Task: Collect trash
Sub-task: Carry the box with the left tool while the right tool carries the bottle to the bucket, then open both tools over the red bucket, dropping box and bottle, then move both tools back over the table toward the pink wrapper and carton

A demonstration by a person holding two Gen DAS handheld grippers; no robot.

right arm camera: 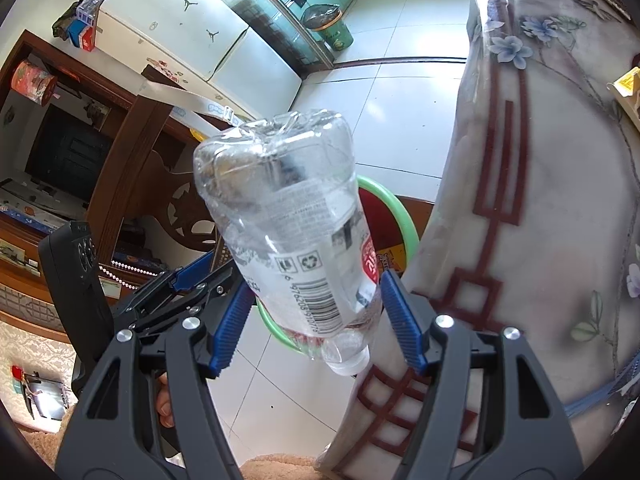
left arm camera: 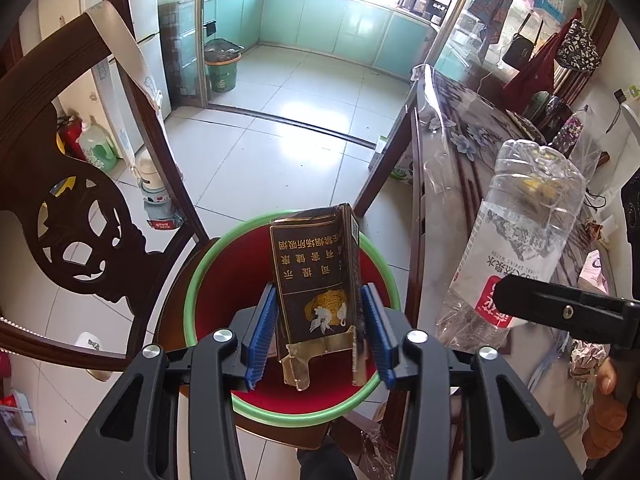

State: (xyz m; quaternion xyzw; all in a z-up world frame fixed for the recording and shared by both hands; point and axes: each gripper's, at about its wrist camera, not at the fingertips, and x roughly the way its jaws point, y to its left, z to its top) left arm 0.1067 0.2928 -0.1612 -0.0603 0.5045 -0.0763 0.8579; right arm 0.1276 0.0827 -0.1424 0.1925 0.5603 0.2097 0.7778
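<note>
My left gripper is shut on a crumpled black and gold cigarette pack and holds it right above a red bin with a green rim. My right gripper is shut on an empty clear plastic water bottle, held cap down, tilted, beside the table. The bottle and the right gripper also show at the right of the left wrist view. The bin's green rim shows behind the bottle in the right wrist view.
A dark carved wooden chair stands left of the bin. A table with a flowered plastic cover stands to the right. A green lined trash can stands by the kitchen doorway. Crumpled foil lies on the table.
</note>
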